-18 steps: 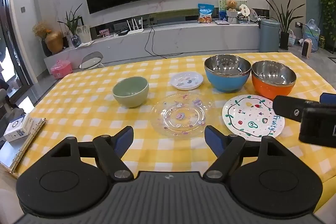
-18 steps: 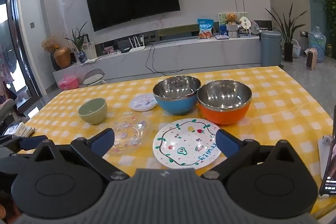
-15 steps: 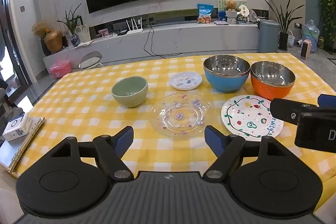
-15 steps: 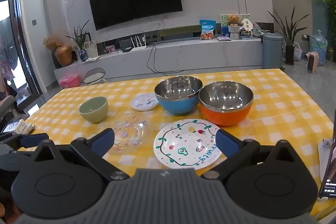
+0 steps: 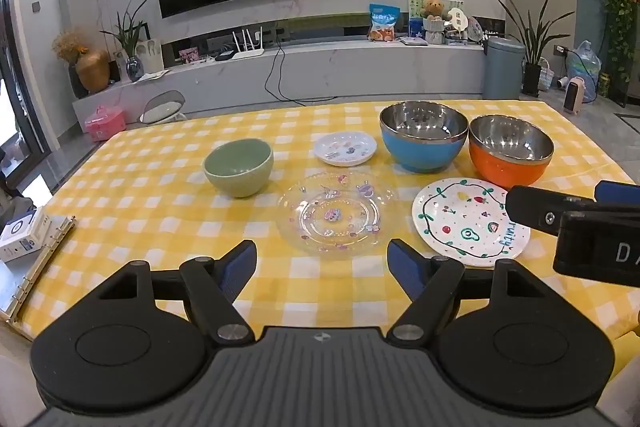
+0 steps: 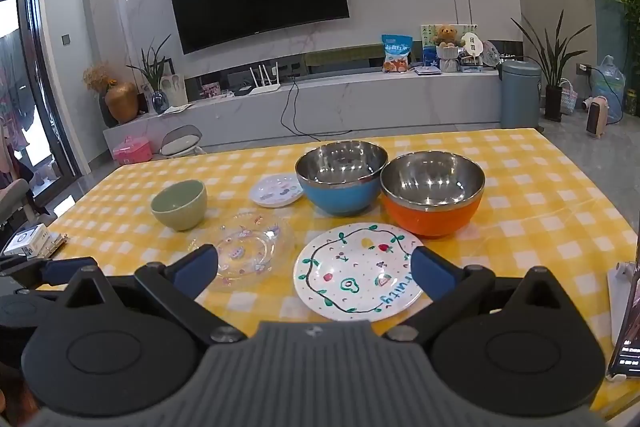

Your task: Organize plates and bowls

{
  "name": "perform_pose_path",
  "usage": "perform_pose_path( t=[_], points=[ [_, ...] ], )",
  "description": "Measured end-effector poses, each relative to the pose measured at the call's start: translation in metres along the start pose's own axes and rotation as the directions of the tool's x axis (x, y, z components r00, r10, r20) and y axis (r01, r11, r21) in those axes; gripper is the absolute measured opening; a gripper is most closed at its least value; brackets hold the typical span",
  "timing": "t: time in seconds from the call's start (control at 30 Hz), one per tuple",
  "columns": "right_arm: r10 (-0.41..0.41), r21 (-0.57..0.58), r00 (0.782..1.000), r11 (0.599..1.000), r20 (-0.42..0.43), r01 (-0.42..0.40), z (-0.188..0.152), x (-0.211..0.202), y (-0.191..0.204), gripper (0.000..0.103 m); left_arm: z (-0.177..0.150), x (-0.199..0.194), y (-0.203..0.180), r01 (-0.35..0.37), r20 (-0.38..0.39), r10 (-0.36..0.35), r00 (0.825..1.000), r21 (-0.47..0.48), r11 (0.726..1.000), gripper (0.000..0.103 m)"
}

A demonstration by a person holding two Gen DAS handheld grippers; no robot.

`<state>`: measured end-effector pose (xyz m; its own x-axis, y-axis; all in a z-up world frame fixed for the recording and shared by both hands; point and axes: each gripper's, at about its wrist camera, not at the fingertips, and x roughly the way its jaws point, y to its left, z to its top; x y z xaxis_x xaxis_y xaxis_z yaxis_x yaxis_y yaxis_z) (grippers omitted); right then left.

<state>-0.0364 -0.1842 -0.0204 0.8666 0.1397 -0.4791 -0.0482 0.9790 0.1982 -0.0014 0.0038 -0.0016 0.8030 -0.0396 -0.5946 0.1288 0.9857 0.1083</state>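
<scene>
On the yellow checked tablecloth (image 5: pixel 140 187) stand a green bowl (image 5: pixel 239 167), a blue steel-lined bowl (image 5: pixel 423 141) and an orange steel-lined bowl (image 5: pixel 510 155). A small white plate (image 5: pixel 345 148) lies behind a clear patterned glass plate (image 5: pixel 335 215). A white fruit-painted plate (image 5: pixel 466 221) lies to the right. My left gripper (image 5: pixel 322 265) is open, hovering just short of the glass plate. My right gripper (image 6: pixel 316 271) is open above the near edge of the painted plate (image 6: pixel 356 271); its finger shows in the left wrist view as a black bar (image 5: pixel 560 215).
A ring binder (image 5: pixel 36 267) and a small white box (image 5: pixel 24 233) sit at the table's left edge. A phone on a stand (image 6: pixel 628 307) is at the right edge. Behind the table run a TV wall and a low marble cabinet (image 5: pixel 320 67).
Both views have shifted slightly; the dishes sit a little lower and nearer in the frames. The right gripper's finger has slid a little left in the left wrist view. No dish has moved.
</scene>
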Motion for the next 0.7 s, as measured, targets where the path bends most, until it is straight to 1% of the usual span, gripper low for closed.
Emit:
perform_pose_path(
  t=[0.7],
  points=[
    [0.008, -0.004, 1.0, 1.0, -0.01, -0.008, 0.0016, 0.0005, -0.0012, 0.1, -0.0008, 0.0002, 0.0026, -0.005, -0.009, 0.005, 1.0, -0.016, 1.0, 0.088]
  ],
)
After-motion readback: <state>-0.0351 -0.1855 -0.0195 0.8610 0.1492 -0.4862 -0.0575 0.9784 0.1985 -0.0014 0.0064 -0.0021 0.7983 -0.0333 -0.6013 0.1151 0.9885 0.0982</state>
